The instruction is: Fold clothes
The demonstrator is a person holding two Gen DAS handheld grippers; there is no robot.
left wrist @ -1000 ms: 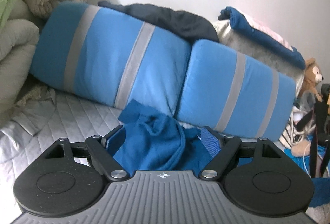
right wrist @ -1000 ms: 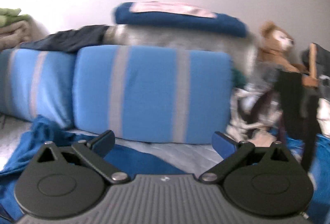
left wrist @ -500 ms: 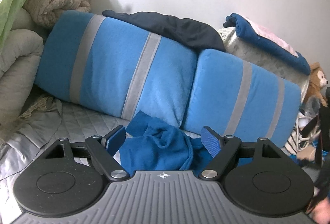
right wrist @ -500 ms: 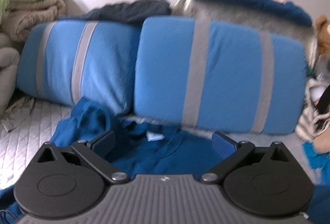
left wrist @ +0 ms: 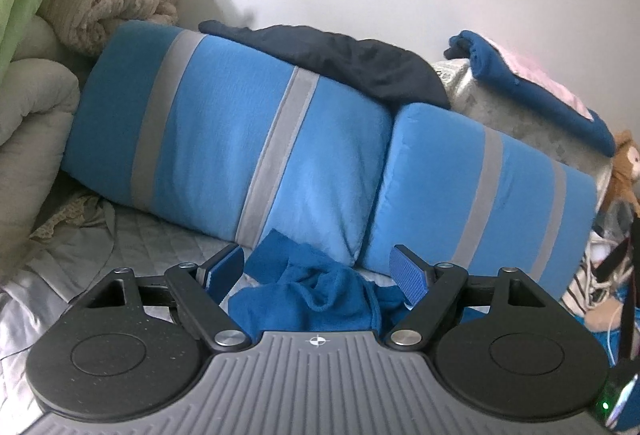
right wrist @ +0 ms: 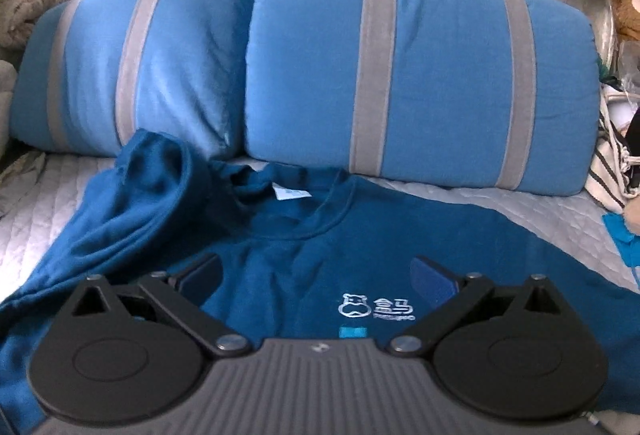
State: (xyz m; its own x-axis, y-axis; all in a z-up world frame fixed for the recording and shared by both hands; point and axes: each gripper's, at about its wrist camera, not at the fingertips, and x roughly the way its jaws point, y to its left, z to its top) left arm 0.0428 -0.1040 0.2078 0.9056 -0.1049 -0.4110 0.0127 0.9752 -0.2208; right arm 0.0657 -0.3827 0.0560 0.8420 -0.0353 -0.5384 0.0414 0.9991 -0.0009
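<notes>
A dark blue sweatshirt with a white logo lies front-up on the quilted bed, collar toward the pillows. Its left sleeve is bunched and folded over. My right gripper is open and empty, hovering above the chest. In the left wrist view the bunched sleeve lies between and beyond the fingers of my left gripper, which is open and holds nothing.
Two blue pillows with grey stripes stand against the wall behind the sweatshirt. A dark garment lies on them. Folded blankets are stacked at left. A teddy bear and clutter sit at right. Grey quilted bedcover.
My right gripper has swung left and tilted down, so the sweatshirt's chest now fills its view. My left gripper has drawn back a little from the sleeve. Both stay open.
</notes>
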